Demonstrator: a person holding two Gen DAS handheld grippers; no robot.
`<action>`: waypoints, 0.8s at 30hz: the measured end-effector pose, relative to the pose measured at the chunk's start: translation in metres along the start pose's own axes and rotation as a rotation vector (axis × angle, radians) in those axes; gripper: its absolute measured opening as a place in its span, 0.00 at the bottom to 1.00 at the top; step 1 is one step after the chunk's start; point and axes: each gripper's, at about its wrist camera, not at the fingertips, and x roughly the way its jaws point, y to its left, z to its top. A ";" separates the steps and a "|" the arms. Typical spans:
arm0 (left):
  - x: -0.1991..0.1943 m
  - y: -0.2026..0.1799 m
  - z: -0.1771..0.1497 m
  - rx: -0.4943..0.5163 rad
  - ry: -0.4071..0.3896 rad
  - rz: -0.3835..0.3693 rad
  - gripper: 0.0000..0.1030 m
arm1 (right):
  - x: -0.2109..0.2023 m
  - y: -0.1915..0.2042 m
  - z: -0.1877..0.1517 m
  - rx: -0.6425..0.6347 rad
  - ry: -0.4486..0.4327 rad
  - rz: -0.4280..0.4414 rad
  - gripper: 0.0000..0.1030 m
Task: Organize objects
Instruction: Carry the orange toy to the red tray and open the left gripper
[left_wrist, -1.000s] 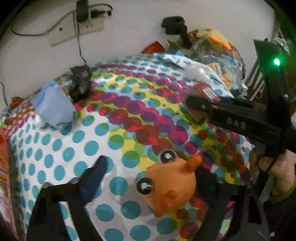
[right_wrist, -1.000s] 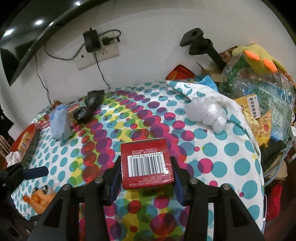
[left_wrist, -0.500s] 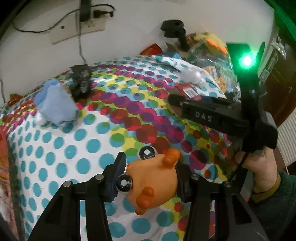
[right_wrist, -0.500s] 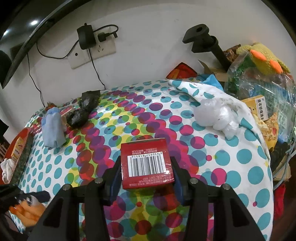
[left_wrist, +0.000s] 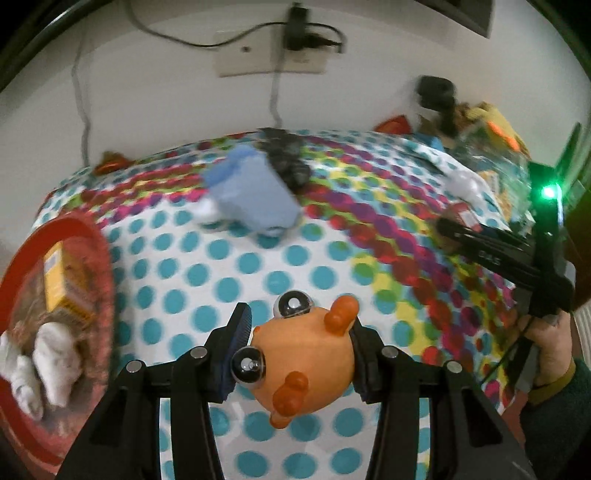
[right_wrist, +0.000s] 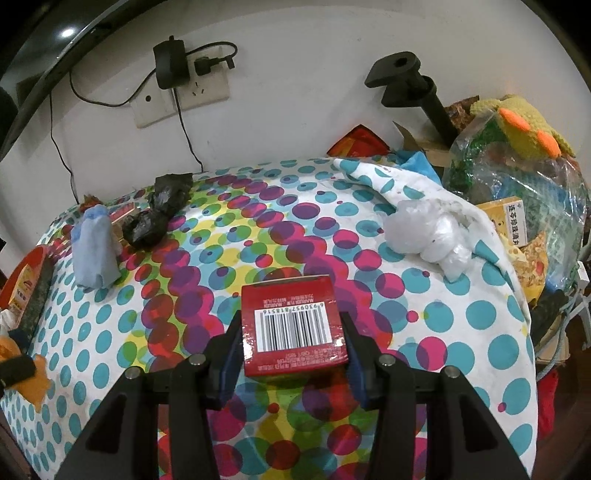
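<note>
Changed since earlier frame: left tongs (left_wrist: 295, 350), wide apart around the orange toy (left_wrist: 306, 360) a second ago, have just been closing on it and are now swinging it leftward, so the red basket (left_wrist: 105, 273) is coming into sight on their left.
Left tongs: narrowed, pads pressing both flanks of the orange toy, which is riding between them, seemingly clear of the spotted surface (left_wrist: 229, 280).
Right tongs: (right_wrist: 291, 345) unchanged, gripping the red box (right_wrist: 291, 325), barcode face up, over the surface.
Progress: a yellow carton (left_wrist: 62, 291) and white cloth (left_wrist: 55, 354) are already lying in the basket; toy and box are both picked up but neither is being put away yet, by my reading.
Still out: blue cloth bundle (left_wrist: 251, 199) and black crumpled bag (left_wrist: 288, 158) ahead of the left tongs; white plastic wad (right_wrist: 424, 232) ahead and right of the right tongs.
Other difference: left view is blurring with motion; right view is barely differing.
</note>
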 end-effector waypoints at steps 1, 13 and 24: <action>-0.003 0.007 0.000 -0.006 -0.004 0.018 0.44 | 0.000 0.001 0.000 -0.001 0.001 0.000 0.47; -0.038 0.073 0.007 -0.080 -0.039 0.141 0.44 | 0.001 0.003 0.000 -0.001 0.001 -0.009 0.47; -0.062 0.158 0.012 -0.173 -0.065 0.264 0.44 | 0.002 0.004 0.000 -0.001 0.002 -0.020 0.47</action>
